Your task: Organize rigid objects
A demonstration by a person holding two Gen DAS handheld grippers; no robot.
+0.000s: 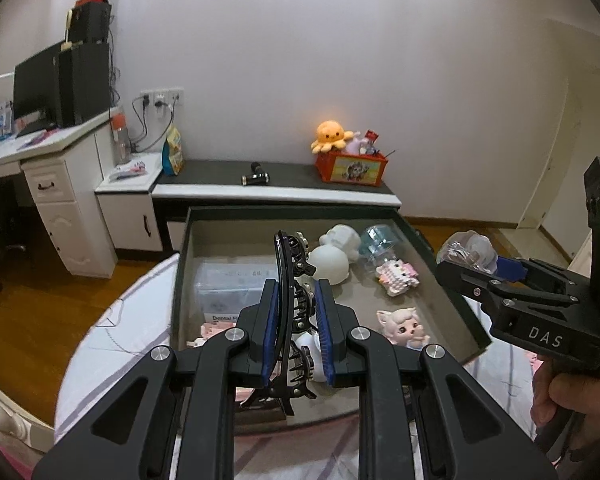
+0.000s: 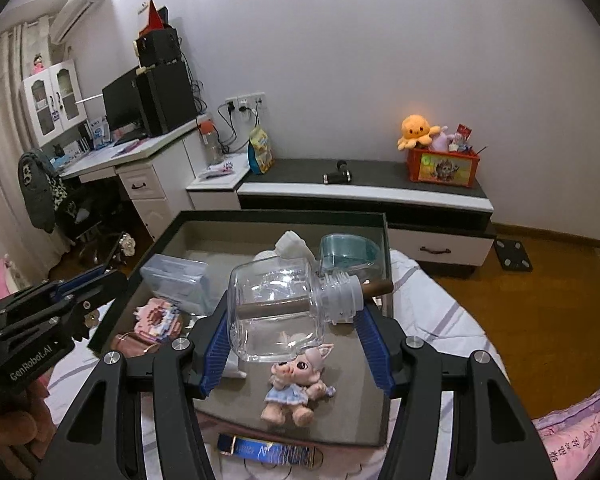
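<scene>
We see the left tongs point(image 1: 296, 332) pinching a black hair clip point(image 1: 290, 312) between their blue pads; the clip stands on edge, its long axis running from the bottom of the frame up toward the middle, its teeth turned to the right. It hangs over the open drawer point(image 1: 444, 280) in the centre of the left wrist view.

The right tongs point(image 2: 296, 336) are closed on a clear glass bottle point(image 2: 276, 304) lying on its side. Its long axis runs across the frame, the ribbed neck and brown stopper pointing right and slightly up. Inside it a dark rod lies along the same axis. The bottle is held above the drawer, in the middle of the right wrist view.

In the drawer lie a white figurine point(image 1: 332, 256), a blue-tinted clear tub point(image 1: 380, 240), a pink and white block toy point(image 1: 396, 276), a pale-haired doll point(image 1: 404, 326) and a clear plastic box point(image 1: 228, 284) at the left. On the dark cabinet top point(image 1: 292, 170) in the upper middle, a red basket point(image 1: 354, 168) holds toys, an orange plush octopus point(image 1: 330, 134) on its left rim.
</scene>
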